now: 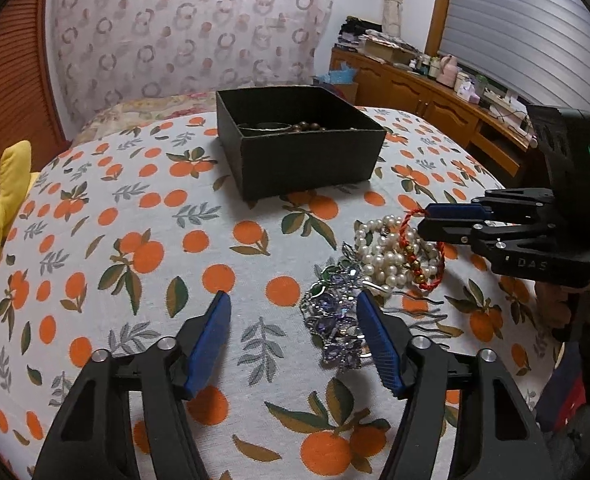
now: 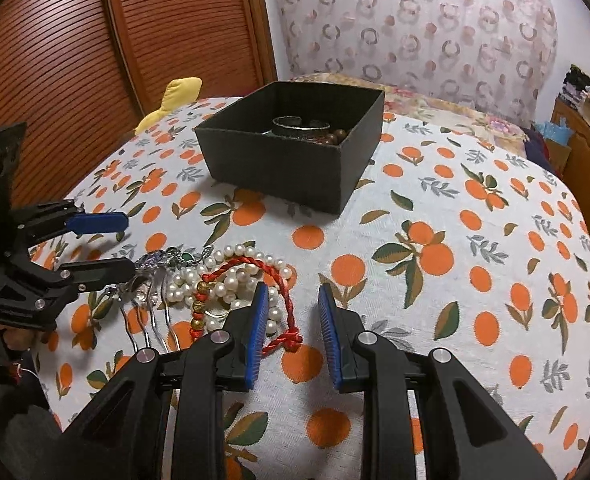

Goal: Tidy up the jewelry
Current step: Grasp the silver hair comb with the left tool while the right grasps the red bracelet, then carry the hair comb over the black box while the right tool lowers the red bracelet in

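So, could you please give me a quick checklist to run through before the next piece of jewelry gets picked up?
1. Black box open, with room: ok; a bangle and brown beads lie inside.
2. Right gripper empty: ok; jaws apart, the red cord bracelet lies partly between them, not pinched.
3. Left gripper empty: ok; jaws wide beside the purple jeweled piece.
4. Pieces separable: not ok; pearls, cord and hair comb overlap.
5. Grippers clear of each other: ok.
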### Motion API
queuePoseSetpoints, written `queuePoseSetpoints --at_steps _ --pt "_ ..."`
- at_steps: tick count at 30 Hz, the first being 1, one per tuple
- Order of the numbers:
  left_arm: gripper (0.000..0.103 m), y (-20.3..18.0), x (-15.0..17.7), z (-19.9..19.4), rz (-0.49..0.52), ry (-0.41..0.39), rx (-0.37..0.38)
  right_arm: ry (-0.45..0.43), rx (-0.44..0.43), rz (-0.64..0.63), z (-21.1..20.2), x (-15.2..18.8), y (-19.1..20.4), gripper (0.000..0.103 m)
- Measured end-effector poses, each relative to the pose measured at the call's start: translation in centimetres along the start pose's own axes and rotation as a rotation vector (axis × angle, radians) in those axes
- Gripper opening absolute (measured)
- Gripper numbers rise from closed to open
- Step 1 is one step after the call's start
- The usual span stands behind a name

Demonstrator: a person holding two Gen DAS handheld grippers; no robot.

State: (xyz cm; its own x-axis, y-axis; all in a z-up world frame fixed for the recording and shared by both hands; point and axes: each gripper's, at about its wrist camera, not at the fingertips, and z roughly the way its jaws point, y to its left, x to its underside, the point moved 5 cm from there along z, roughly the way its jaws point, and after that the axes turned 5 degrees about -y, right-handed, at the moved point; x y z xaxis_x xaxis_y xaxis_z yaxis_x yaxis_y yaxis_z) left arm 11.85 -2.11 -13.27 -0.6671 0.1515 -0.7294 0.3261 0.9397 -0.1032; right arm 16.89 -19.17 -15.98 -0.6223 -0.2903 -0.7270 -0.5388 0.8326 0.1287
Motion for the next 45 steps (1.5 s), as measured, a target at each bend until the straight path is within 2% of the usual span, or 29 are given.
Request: queuePoseSetpoints --at_steps 1,3,5,19,21,24,29,32,45 --pt "0.058 0.0 0.0 0.1 -0.002 0.003 0.006 0.0 -0.009 0.002 0.0 0.0 0.1 0.021" --pt "0.055 -0.2 -0.1 0.2 -0.002 0.006 0.015 0.002 -0.027 0.004 -0.1 0.0 0.2 0.009" --pt "0.054 -0.5 -0.2 0.4 0.0 0.008 0.022 0.0 -0.04 -0.001 -0.1 0.0 0.4 0.004" --pt "0.035 -1.2 -0.6 1.6 -0.016 0.031 0.073 -0.094 -0.022 0.005 -2.7 -0.6 0.0 0.004" --pt "0.028 -1.3 -0.6 1.5 -0.017 0.031 0.087 -0.098 -0.023 0.004 -2.9 -0.6 0.0 0.004" --pt "0.024 -1.4 -0.6 1.3 -0.003 0.023 0.072 -0.101 -0.023 0.005 -2.9 -0.5 0.1 0.004" --pt "0.005 -1.3 -0.8 0.3 -0.007 0.0 0.074 -0.101 -0.023 0.005 -2.9 -0.5 0.1 0.004" --pt "0.005 -1.2 -0.8 0.0 0.015 -0.002 0.044 -0.102 -0.022 0.004 -2.9 -0.5 0.1 0.004" --pt "0.005 0.0 -0.9 -2.3 -0.022 -0.058 0.044 -0.114 -0.02 0.004 -3.6 -0.7 0.4 0.004"
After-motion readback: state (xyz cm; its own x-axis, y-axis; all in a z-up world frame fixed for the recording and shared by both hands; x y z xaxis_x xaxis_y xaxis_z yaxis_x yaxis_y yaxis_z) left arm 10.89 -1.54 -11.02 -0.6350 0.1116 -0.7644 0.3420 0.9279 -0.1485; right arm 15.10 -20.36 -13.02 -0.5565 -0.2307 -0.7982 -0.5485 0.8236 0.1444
